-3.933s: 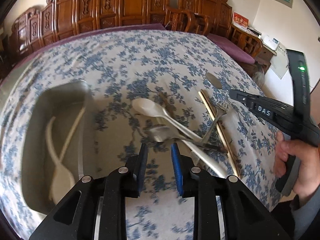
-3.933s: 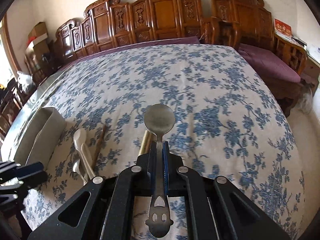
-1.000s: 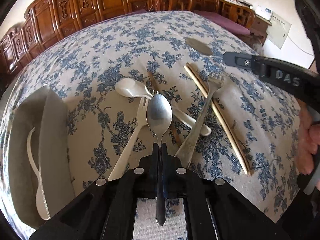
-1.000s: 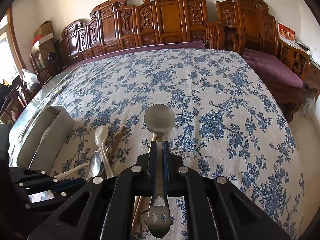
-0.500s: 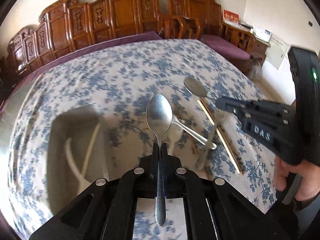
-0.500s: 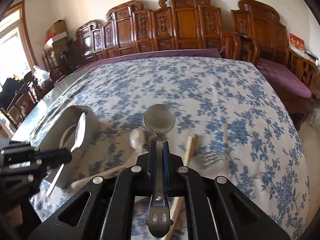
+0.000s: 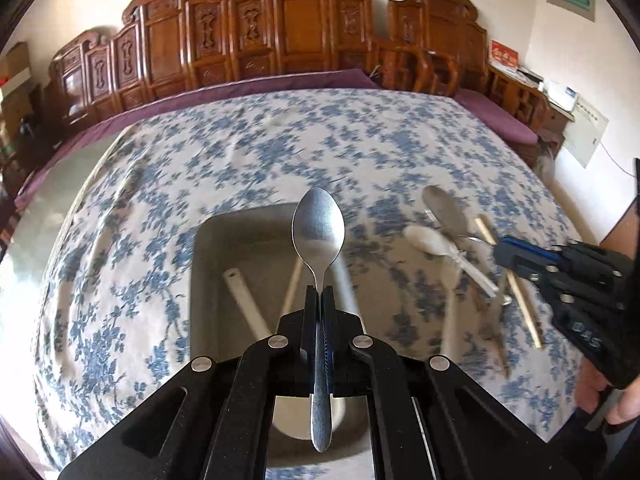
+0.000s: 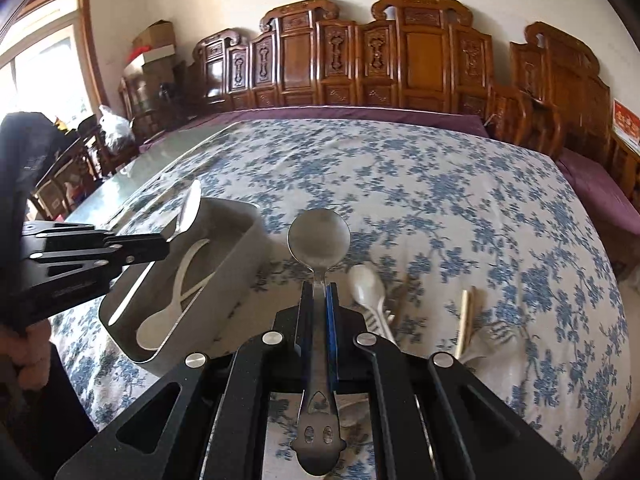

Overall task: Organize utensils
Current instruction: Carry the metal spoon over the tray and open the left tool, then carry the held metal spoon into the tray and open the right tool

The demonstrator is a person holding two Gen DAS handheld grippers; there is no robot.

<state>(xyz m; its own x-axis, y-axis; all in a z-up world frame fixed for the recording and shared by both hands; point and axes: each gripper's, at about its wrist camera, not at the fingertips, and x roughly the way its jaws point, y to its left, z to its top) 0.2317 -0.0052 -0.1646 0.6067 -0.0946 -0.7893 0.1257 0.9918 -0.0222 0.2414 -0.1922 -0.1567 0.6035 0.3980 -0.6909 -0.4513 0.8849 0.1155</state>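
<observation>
My left gripper (image 7: 319, 294) is shut on a steel oval spoon (image 7: 318, 232) and holds it above the grey bin (image 7: 208, 280), which has white utensils (image 7: 248, 304) inside. It also shows in the right wrist view (image 8: 166, 244), with the oval spoon (image 8: 188, 210) over the bin (image 8: 236, 264). My right gripper (image 8: 318, 290) is shut on a round steel spoon (image 8: 319, 240), held above the table right of the bin. It also shows in the left wrist view (image 7: 500, 250).
On the flowered tablecloth (image 8: 440, 200) lie a white spoon (image 8: 366, 284), chopsticks (image 8: 466, 316) and a fork (image 8: 492, 338). These loose utensils (image 7: 452, 248) also show in the left wrist view. Carved wooden chairs (image 7: 280, 40) line the far side.
My left gripper has carried the oval spoon left from beside the pile to above the bin. My right gripper has shifted left, still holding the round spoon.
</observation>
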